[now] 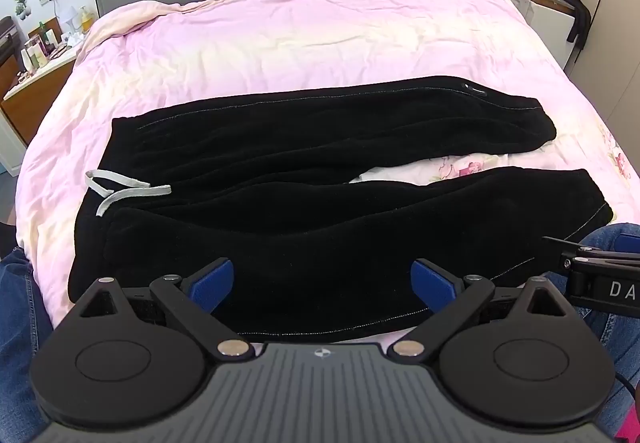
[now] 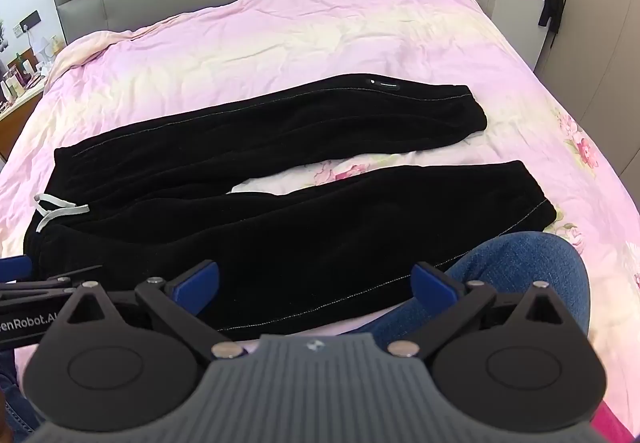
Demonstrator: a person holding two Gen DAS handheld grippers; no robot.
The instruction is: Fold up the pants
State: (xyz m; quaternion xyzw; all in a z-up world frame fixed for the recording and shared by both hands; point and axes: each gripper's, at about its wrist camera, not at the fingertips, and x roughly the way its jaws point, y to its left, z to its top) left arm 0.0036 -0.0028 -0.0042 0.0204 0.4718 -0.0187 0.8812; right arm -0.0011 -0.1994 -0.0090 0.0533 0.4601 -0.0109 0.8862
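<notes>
Blue-padded left tongs [image 1: 322,283] hang wide apart with nothing between them, just above the near edge of the black pants [image 1: 304,179]. Beside them the right tongs [image 2: 316,285] stand equally wide and empty, over the near leg and close to the person's denim-clad knee [image 2: 520,263]. Spread flat across the pink duvet [image 1: 280,43] of the bed, the pants lie with the waistband and its pale drawstring [image 1: 124,189] at the left and both legs running rightward, parted by a wedge of floral bedding.

No fold looks started. Several risks follow from this layout. The fabric seems thick and plush, so a shallow pinch could catch only the top layer and leave the lower one behind, skewing the fold. A deep pinch might snag the soft duvet along with the cloth. Because the legs are splayed, folding one onto the other could misalign the hems. That knee, touching or overlapping the near leg, may pin the cloth.
</notes>
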